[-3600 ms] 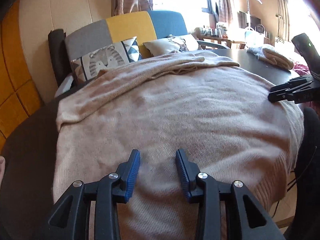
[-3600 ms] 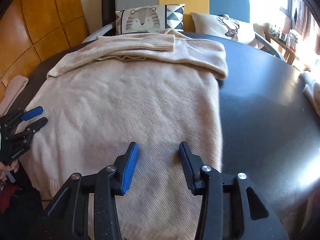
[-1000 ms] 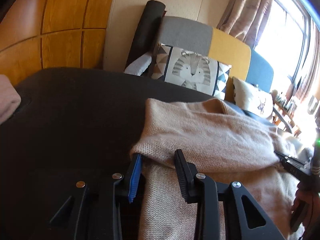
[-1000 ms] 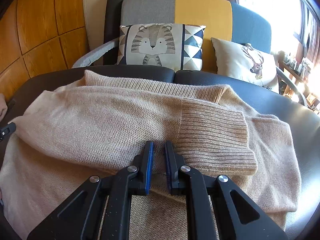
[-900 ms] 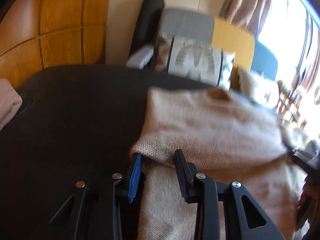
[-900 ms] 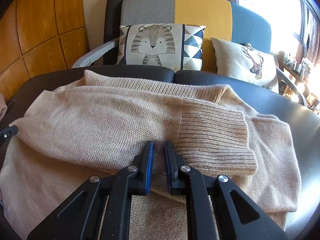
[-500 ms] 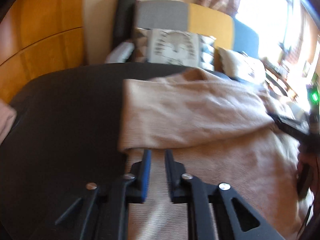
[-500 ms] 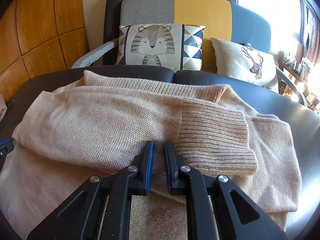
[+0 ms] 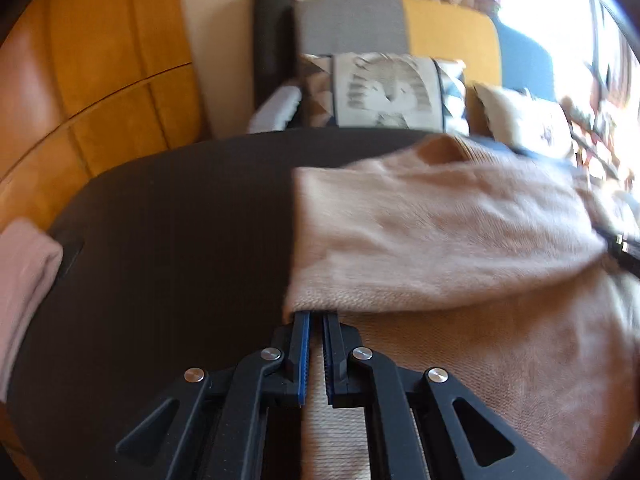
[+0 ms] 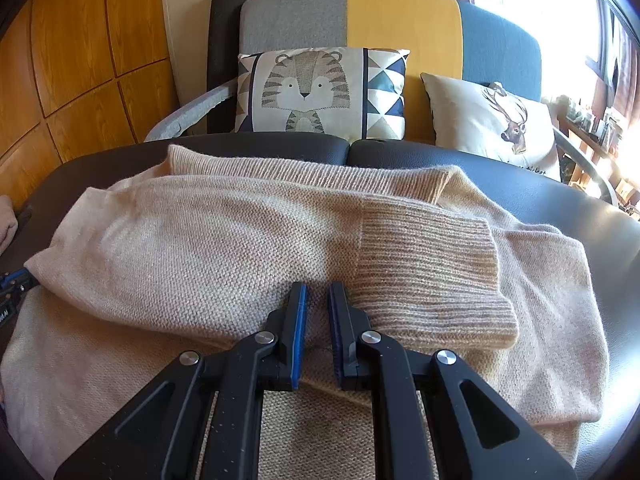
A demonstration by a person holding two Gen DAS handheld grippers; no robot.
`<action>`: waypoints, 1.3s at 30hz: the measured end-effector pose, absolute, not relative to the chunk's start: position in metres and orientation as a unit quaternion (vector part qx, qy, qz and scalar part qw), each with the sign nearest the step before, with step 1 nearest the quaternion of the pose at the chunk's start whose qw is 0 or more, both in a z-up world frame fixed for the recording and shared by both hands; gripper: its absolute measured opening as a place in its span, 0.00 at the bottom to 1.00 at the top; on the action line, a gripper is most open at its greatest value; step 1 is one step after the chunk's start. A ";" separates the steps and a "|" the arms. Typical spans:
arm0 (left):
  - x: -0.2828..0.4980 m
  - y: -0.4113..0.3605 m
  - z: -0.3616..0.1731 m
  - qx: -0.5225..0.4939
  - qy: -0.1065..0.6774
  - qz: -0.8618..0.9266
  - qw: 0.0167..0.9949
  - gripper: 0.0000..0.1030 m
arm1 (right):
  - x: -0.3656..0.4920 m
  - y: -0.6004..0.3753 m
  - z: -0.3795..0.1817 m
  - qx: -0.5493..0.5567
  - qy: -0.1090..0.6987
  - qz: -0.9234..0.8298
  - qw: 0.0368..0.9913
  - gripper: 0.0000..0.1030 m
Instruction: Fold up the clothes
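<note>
A beige knit sweater (image 10: 224,248) lies spread on a dark round table (image 10: 560,208), its sleeves folded across the chest, one ribbed cuff (image 10: 432,268) on top. My right gripper (image 10: 316,292) is shut on the sweater fabric beside that cuff. My left gripper (image 9: 316,316) is shut on the sweater (image 9: 440,248) at the left edge of the folded sleeve; it also shows at the left edge of the right wrist view (image 10: 12,284). The right gripper shows as a dark tip at the right edge of the left wrist view (image 9: 624,248).
A pink folded garment (image 9: 24,280) lies at the table's left edge. Behind the table stands a grey, yellow and blue sofa (image 10: 400,16) with a tiger cushion (image 10: 316,92) and a deer cushion (image 10: 496,128). Wood panelling (image 10: 80,60) covers the left wall.
My left gripper has closed from open onto the sweater's left edge and shifted slightly right. My right gripper has stayed shut on the fabric and has not moved.
</note>
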State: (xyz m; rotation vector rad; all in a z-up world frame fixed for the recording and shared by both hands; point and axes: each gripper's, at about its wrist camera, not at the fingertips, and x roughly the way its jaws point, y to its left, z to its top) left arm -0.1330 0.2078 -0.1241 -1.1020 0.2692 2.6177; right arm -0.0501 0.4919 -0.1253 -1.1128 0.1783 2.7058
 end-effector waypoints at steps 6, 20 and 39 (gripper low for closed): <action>-0.138 0.186 -0.137 -0.432 0.051 0.894 0.107 0.05 | -0.050 0.492 -0.125 -0.377 0.061 0.918 0.105 0.10; -0.154 0.239 -0.107 -0.383 0.044 0.899 0.210 0.06 | -0.050 0.496 -0.126 -0.376 0.066 0.919 0.102 0.10; -0.163 0.202 -0.102 -0.372 -0.046 0.915 0.147 0.17 | -0.051 0.492 -0.128 -0.374 0.063 0.919 0.106 0.10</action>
